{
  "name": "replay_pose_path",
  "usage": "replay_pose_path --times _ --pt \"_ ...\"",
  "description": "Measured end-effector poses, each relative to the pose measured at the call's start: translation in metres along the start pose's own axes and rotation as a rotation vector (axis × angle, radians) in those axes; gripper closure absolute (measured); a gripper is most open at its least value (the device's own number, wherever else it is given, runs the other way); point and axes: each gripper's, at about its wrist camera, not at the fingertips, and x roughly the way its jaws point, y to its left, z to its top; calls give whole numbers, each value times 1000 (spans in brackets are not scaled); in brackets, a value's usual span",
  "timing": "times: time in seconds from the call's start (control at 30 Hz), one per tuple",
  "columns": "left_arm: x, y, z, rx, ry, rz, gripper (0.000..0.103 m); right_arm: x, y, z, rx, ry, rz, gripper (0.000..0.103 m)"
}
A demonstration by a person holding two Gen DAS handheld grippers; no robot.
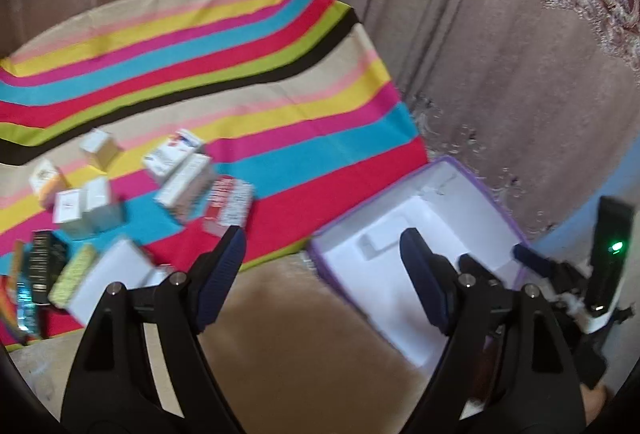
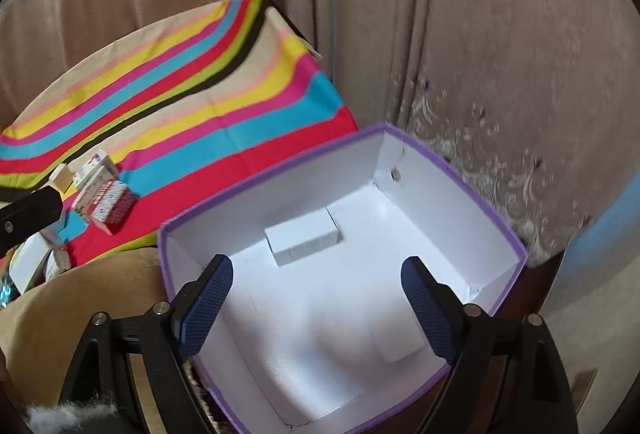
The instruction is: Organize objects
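- Cartons: the small cardboard cartons (image 1: 120, 201) lie scattered on the rainbow-striped cloth (image 1: 224, 45), ahead and left of the left tool (image 1: 320, 250), the nearer one.
- Purple-edged white cardboard box (image 2: 496, 218) sits right of the cloth, under the right tool (image 2: 316, 278), holding one white carton (image 2: 304, 240).
- Both tools gape wide, empty.
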Motion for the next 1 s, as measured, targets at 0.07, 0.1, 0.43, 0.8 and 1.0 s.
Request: replay_pose_path --times 0.07,0.1,0.43,0.8,1.0 --pt "-8 6 -2 17 -8 52 21 -6 11 2 -44 -11 -1 13" --pt "-11 10 -3 18 -17 63 21 -7 14 3 -57 -14 0 13" --pt "-49 50 -18 -21 -107 114 21 -29 58 6 -171 -48 30 4" --pt "-88 124 -57 -156 -115 242 21 -51 107 10 -257 -109 163 2" --pt "-102 158 -77 -226 -101 273 21 -53 140 7 -327 -98 236 2"
